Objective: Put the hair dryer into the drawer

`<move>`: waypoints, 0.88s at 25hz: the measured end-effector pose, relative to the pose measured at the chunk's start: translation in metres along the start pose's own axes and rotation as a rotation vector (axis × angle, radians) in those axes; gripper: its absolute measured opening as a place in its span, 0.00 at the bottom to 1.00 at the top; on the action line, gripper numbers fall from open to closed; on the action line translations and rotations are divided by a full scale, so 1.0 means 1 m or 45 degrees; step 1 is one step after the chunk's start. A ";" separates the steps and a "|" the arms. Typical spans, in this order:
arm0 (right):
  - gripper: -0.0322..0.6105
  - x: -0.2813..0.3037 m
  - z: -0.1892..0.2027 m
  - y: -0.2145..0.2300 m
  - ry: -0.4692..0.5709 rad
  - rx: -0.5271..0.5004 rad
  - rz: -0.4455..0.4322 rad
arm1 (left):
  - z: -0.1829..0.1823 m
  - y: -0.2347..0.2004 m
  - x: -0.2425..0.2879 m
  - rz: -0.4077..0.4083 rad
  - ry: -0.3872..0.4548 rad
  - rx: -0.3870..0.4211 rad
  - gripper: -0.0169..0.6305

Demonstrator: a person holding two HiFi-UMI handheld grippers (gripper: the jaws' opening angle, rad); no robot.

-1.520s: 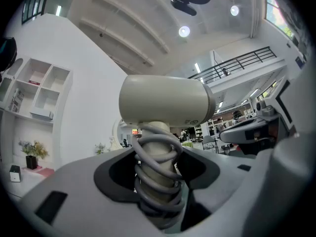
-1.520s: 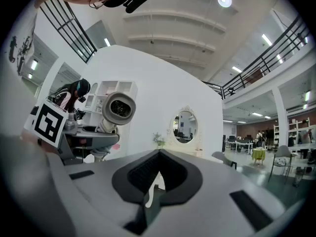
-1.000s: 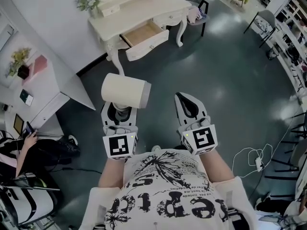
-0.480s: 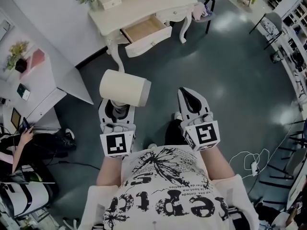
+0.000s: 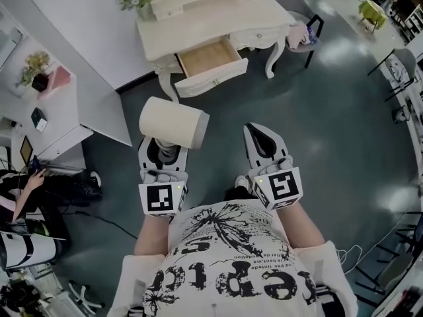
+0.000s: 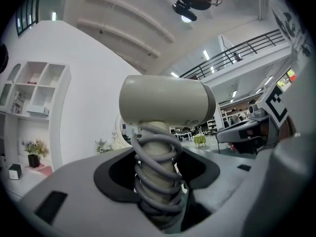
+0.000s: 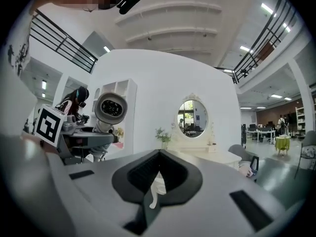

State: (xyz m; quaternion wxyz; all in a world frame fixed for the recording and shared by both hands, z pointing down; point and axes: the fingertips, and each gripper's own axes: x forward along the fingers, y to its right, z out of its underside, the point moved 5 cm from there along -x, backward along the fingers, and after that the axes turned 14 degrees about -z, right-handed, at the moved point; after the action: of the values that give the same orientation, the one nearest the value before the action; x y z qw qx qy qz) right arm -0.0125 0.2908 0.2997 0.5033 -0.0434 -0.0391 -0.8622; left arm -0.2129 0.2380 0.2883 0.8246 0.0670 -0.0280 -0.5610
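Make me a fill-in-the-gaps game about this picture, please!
1. The left hand-held gripper grips the hair dryer by its ____.
2. The right hand-held gripper holds ____.
3. The drawer is not shut but ____.
Missing words: handle; nothing; open.

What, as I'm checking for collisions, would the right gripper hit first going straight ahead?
Probably the table, around its open drawer; the floor between looks free, though depth is unclear.
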 end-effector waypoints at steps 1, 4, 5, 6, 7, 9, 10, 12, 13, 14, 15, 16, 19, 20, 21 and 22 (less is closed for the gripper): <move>0.07 0.002 0.000 0.015 -0.008 -0.003 -0.022 | 0.000 0.010 0.011 -0.013 -0.004 -0.005 0.41; 0.07 0.008 0.000 0.059 -0.026 -0.021 -0.089 | 0.000 0.037 0.044 -0.058 -0.015 -0.002 0.41; 0.07 0.011 0.000 0.074 -0.033 -0.030 -0.108 | 0.000 0.046 0.055 -0.072 -0.017 -0.005 0.41; 0.07 0.013 0.001 0.087 -0.042 -0.039 -0.124 | 0.001 0.054 0.065 -0.084 -0.020 -0.013 0.41; 0.07 0.015 0.001 0.101 -0.050 -0.046 -0.137 | 0.001 0.062 0.075 -0.096 -0.023 -0.023 0.41; 0.07 0.020 0.001 0.125 -0.062 -0.054 -0.155 | 0.003 0.075 0.094 -0.118 -0.028 -0.042 0.41; 0.07 0.023 0.000 0.135 -0.064 -0.056 -0.161 | 0.003 0.080 0.103 -0.127 -0.030 -0.045 0.41; 0.07 0.030 0.000 0.153 -0.060 -0.057 -0.175 | 0.006 0.086 0.118 -0.140 -0.041 -0.035 0.41; 0.07 0.033 0.000 0.160 -0.057 -0.056 -0.182 | 0.008 0.089 0.124 -0.146 -0.048 -0.027 0.41; 0.07 0.036 0.002 0.166 -0.056 -0.051 -0.189 | 0.010 0.091 0.129 -0.150 -0.055 -0.020 0.41; 0.07 0.039 0.004 0.172 -0.056 -0.042 -0.192 | 0.013 0.092 0.135 -0.154 -0.063 -0.016 0.41; 0.07 0.044 0.007 0.177 -0.057 -0.032 -0.195 | 0.016 0.093 0.142 -0.156 -0.071 -0.015 0.41; 0.07 0.065 0.014 0.192 -0.064 -0.007 -0.211 | 0.026 0.087 0.166 -0.161 -0.090 -0.014 0.41; 0.07 0.074 0.017 0.197 -0.067 0.002 -0.211 | 0.029 0.084 0.175 -0.163 -0.095 -0.017 0.41; 0.07 0.084 0.018 0.202 -0.070 0.007 -0.211 | 0.032 0.079 0.186 -0.164 -0.100 -0.026 0.41; 0.07 0.094 0.019 0.208 -0.073 0.007 -0.212 | 0.035 0.075 0.198 -0.164 -0.104 -0.038 0.41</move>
State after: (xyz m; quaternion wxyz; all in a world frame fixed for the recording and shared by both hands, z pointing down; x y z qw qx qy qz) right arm 0.1233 0.1092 0.3338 0.4286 -0.0632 -0.0595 -0.8993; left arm -0.0748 0.0781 0.3282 0.7858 0.0332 -0.0488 -0.6156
